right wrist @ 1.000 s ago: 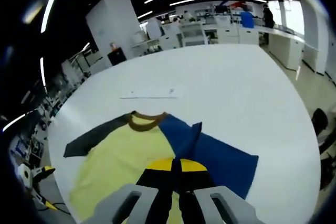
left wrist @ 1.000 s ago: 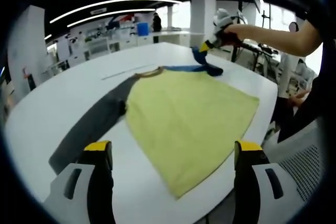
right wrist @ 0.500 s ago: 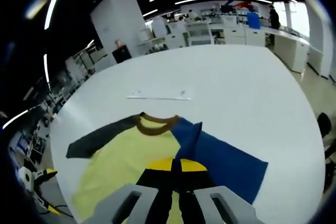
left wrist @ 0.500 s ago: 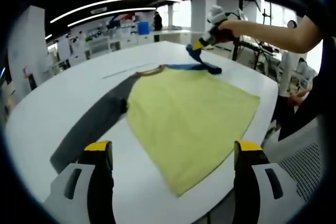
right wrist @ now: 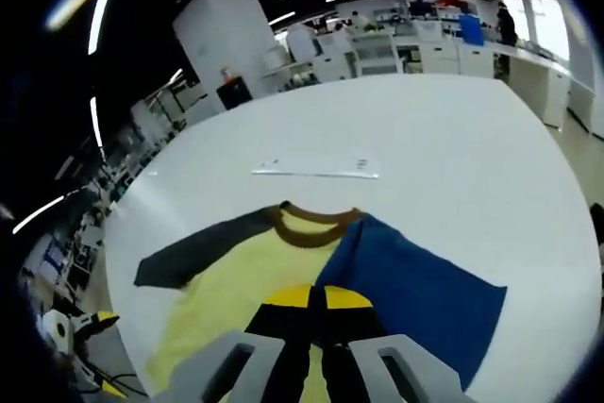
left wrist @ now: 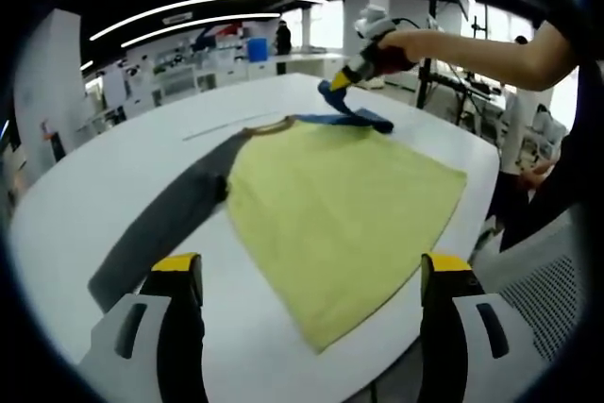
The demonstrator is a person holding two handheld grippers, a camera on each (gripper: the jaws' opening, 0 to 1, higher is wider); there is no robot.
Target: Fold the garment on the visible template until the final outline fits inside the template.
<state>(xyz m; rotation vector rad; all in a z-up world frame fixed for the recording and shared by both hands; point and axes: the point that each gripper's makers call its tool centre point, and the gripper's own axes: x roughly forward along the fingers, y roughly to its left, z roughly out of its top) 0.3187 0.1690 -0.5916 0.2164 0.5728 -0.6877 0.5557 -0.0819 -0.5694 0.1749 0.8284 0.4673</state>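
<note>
A yellow shirt [left wrist: 340, 205] with a brown collar [left wrist: 269, 127] lies flat on the white table [left wrist: 85, 195]. Its grey sleeve [left wrist: 170, 224] stretches out to the left. At the far side, my right gripper [left wrist: 342, 82], held in a person's hand, lifts the blue sleeve [left wrist: 354, 118] off the table. In the right gripper view, that right gripper [right wrist: 316, 301] is shut on the blue sleeve [right wrist: 415, 290], above the yellow body [right wrist: 236, 290] and near the collar [right wrist: 316, 214]. My left gripper [left wrist: 311, 271] hangs open over the shirt's near hem, holding nothing.
A thin pale strip [right wrist: 316, 169] lies on the table beyond the collar. A mesh chair [left wrist: 557, 299] stands off the table's right edge, and the person's arm [left wrist: 481, 49] reaches in above it. Bare tabletop [right wrist: 453, 129] spreads beyond the shirt. Benches line the back.
My right gripper has raised the blue sleeve and carried it left toward the collar. The sleeve hangs flatter under it. The left gripper has stayed still and open.
</note>
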